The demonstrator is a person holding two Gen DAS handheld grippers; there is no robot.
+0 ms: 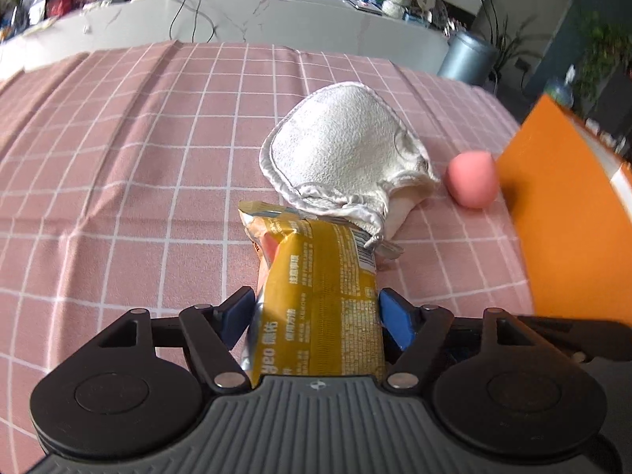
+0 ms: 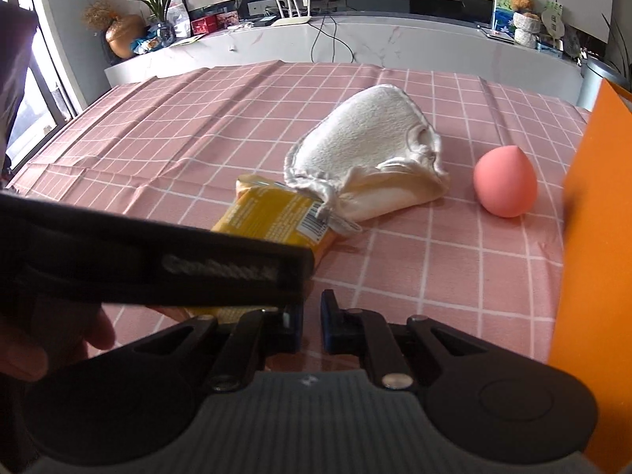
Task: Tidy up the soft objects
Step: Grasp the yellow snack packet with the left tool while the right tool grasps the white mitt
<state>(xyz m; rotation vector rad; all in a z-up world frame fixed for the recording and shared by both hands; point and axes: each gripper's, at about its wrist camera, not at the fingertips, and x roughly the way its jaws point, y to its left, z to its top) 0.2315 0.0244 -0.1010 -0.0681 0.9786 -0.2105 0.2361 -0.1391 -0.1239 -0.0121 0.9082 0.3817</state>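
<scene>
A yellow snack packet (image 1: pixel 316 288) lies lengthwise between the blue pads of my left gripper (image 1: pixel 316 312). The jaws stand wide, and the packet looks flat and unsqueezed, its far end on the cloth. The packet's far end touches a white terry mitt (image 1: pixel 339 154). A pink egg-shaped sponge (image 1: pixel 472 179) sits to the right of the mitt. In the right wrist view the packet (image 2: pixel 276 213), mitt (image 2: pixel 367 146) and sponge (image 2: pixel 505 181) lie ahead. My right gripper (image 2: pixel 312 320) is shut, with nothing between its pads. The left gripper's black finger (image 2: pixel 158 268) crosses just in front of the right gripper.
A pink checked tablecloth (image 1: pixel 118 158) covers the table. An orange box wall (image 1: pixel 561 217) stands at the right edge, close to the sponge, and also shows in the right wrist view (image 2: pixel 596 237). A hand (image 2: pixel 39 339) is at the lower left. A white counter with clutter runs behind the table.
</scene>
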